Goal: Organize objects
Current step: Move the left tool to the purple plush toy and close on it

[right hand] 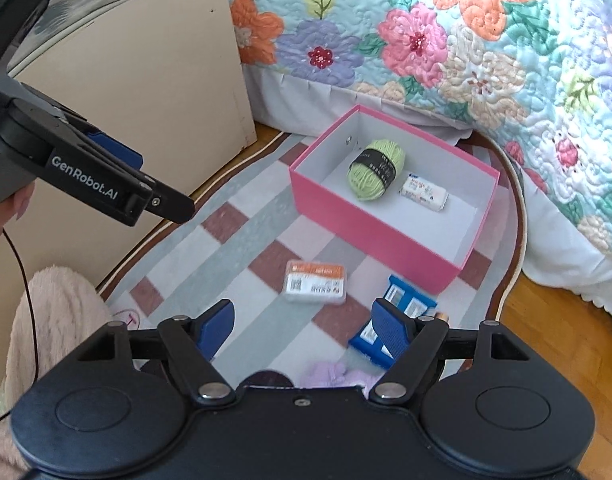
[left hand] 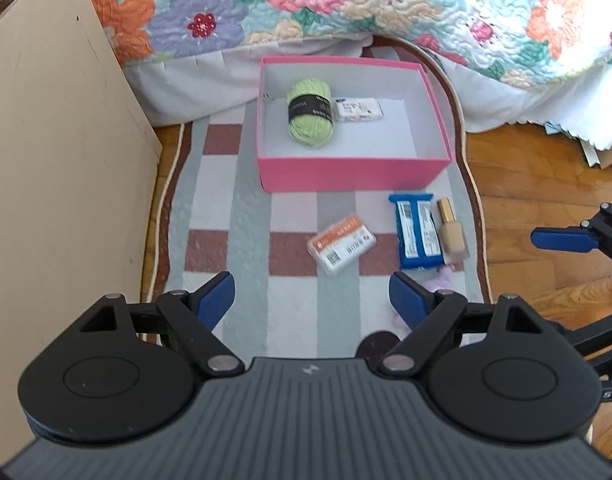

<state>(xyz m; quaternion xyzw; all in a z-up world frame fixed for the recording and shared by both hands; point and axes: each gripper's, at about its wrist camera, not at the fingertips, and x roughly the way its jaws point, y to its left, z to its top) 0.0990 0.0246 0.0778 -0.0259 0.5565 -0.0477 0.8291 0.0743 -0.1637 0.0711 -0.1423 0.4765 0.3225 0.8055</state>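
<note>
A pink box [left hand: 346,176] [right hand: 366,236] stands open on the rug, holding a green yarn ball [left hand: 308,116] [right hand: 376,174] and a white packet [left hand: 359,109] [right hand: 424,194]. In front of it lie an orange-and-white packet [left hand: 341,248] [right hand: 316,282], a blue pack [left hand: 416,232] [right hand: 410,300] and a beige bottle with a gold cap [left hand: 452,232]. A lilac fluffy item [left hand: 440,282] [right hand: 338,374] lies nearer still. My left gripper [left hand: 312,296] hovers open above the rug, nothing between its fingers. My right gripper [right hand: 304,322] is open too, its right finger over the blue pack.
A beige cabinet [left hand: 58,160] [right hand: 146,80] stands at the left. A bed with a floral quilt [left hand: 346,0] [right hand: 466,40] runs behind the box. The checked rug [left hand: 246,208] lies on a wooden floor [left hand: 526,200]. A person's leg in fluffy pink fabric [right hand: 54,312] is at lower left.
</note>
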